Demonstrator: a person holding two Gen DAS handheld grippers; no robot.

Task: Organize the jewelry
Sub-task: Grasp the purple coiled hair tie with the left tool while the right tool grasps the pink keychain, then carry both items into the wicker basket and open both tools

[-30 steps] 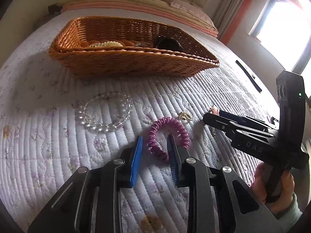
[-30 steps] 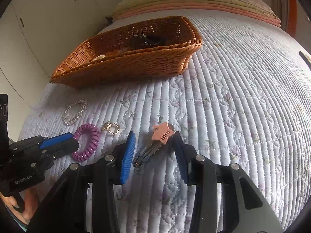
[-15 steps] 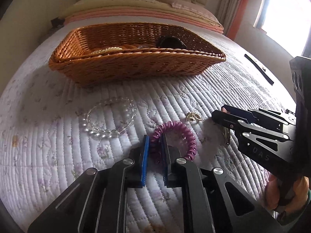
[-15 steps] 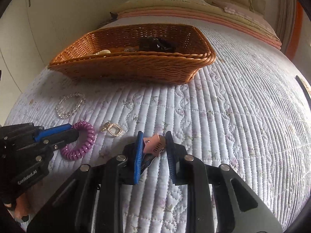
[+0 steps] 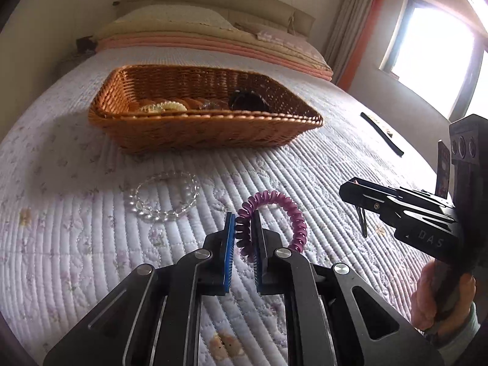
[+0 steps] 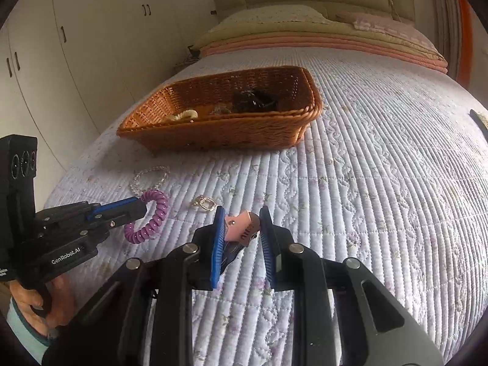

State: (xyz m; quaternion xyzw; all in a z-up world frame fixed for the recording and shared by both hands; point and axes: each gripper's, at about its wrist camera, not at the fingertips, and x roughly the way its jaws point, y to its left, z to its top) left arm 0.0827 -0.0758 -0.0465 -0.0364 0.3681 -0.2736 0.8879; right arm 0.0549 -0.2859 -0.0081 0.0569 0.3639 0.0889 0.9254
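- The left gripper [image 5: 244, 228], open around the purple spiral hair tie [image 5: 274, 213] a second ago, has closed on one side of its coil and lifted it off the quilt [image 5: 320, 167] (the loop hangs free).
- The right gripper [image 6: 241, 228] has closed on the pink star hair clip [image 6: 241, 228] and raised it, metal prongs dangling below.
- Both cameras now sit higher above the bed.

Purple spiral hair tie [image 5: 274, 213], pink star hair clip [image 6: 239, 228], clear bead bracelet [image 5: 164, 196], orange-brown wicker basket [image 5: 207, 128], lavender floral quilted bedspread [image 6: 381, 183], blue gripper pads [image 6: 217, 244].
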